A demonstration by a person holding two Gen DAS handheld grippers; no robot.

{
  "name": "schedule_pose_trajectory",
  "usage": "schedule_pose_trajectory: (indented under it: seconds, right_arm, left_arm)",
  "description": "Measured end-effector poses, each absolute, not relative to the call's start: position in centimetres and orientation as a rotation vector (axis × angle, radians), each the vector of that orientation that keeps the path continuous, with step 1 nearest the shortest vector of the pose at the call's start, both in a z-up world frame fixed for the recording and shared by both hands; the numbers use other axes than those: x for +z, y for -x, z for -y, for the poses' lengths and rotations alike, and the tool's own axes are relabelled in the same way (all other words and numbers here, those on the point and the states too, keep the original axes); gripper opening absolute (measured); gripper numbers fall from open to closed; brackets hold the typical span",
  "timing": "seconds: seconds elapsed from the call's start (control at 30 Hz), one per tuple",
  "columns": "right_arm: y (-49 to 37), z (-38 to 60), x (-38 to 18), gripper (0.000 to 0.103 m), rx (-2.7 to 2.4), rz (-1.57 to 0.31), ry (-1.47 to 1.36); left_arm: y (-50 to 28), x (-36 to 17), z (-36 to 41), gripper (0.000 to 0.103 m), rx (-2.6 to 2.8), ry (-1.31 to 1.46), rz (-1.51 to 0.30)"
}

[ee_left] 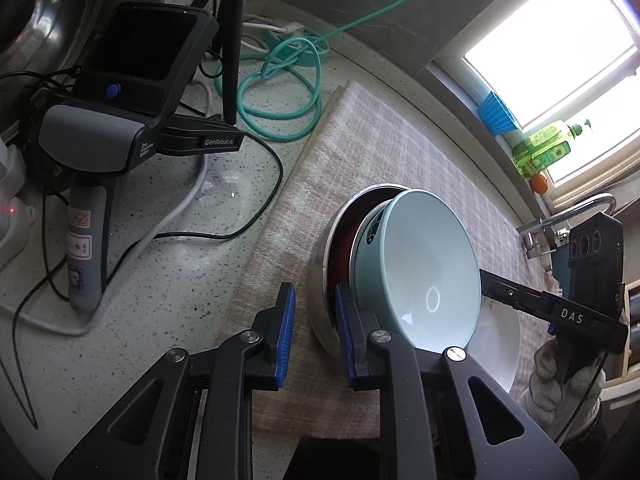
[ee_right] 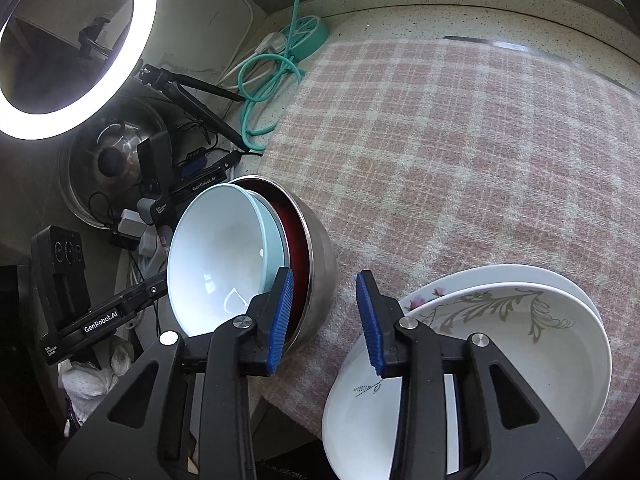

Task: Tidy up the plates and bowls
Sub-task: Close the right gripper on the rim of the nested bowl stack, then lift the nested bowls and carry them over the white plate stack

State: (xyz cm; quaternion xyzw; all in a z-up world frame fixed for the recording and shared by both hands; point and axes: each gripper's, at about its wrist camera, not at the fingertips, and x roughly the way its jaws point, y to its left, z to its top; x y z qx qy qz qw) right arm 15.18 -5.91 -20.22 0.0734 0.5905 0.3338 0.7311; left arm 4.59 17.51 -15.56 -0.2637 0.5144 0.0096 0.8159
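Reaching down from the near edge, the left gripper is straddling the rim of a shiny round steel bowl, its blue pads one outside and one inside. The jaws are narrow, but a small gap shows on the outer side, so I cannot tell if they are pinching the rim.

The right gripper is standing partly open over the same steel bowl. Its left pad is just beside the rim and its right pad is hanging over the cloth, holding nothing.

Nesting inside the steel bowl are a dark red bowl and a pale blue glazed bowl, all tilting on their sides. Lying just beside the right gripper is a stack of white plates with grey leaf drawings.

Everything is sitting on a pink and white checked cloth that is covering the speckled stone counter. Farther back, a coiled teal cable is lying on the counter, and a glowing white ring light is standing near the wall.
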Motion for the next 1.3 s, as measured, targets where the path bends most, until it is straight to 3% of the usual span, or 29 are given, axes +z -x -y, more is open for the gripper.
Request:
schedule_pose_trajectory:
  seconds: [0.13, 0.33, 1.3]
  right_arm:
    - [-15.2, 5.6, -20.8, 0.022, 0.742, -1.320, -0.167]
    - [-15.2, 5.1, -21.5, 0.014, 0.752, -1.342, -0.179]
    - [-13.1, 8.0, -16.7, 0.013, 0.694, -1.205, -0.143]
  left_arm:
    - [-5.0, -16.0, -17.4, 0.014, 0.012, 0.574, -1.108]
    - [-5.4, -16.5, -17.1, 0.012, 0.002, 0.572, -1.123]
    - [-5.8, -12.7, -14.0, 0.010, -0.068, 0.453, -1.058]
